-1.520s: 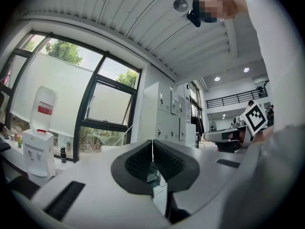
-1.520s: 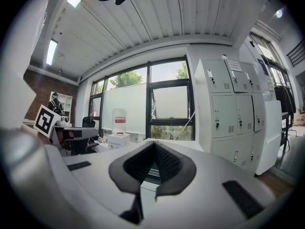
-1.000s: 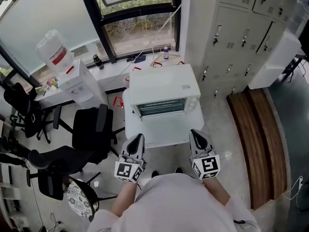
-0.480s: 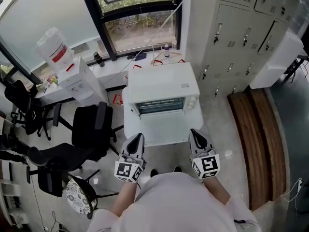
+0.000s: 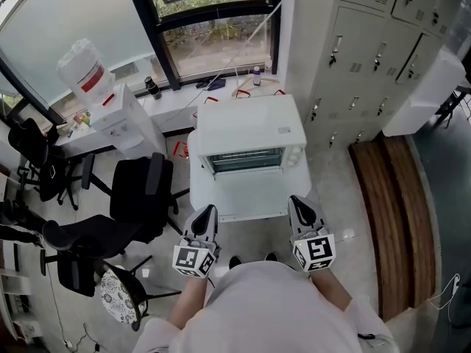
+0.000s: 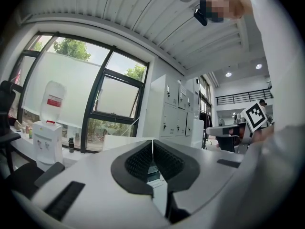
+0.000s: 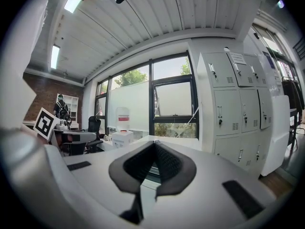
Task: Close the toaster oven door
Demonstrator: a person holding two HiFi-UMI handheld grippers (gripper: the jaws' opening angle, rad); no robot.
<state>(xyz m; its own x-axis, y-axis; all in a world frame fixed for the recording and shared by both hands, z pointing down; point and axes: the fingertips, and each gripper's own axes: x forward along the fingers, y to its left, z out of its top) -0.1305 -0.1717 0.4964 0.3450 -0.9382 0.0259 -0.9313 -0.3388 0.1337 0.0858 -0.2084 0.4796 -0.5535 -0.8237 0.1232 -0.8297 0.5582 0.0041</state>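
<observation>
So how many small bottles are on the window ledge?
2: a dark bottle near the water dispenser, and a small bottle behind the toaster oven. More may be hidden farther left.

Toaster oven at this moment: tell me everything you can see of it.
The toaster oven is a white box, metal by its look, standing upright on a small white table near the window. Its door is open, folded down flat toward the person, and shows a wire rack inside. Neither the left gripper nor the right gripper touches it; both are shut and empty, just short of the door's edge.
</observation>
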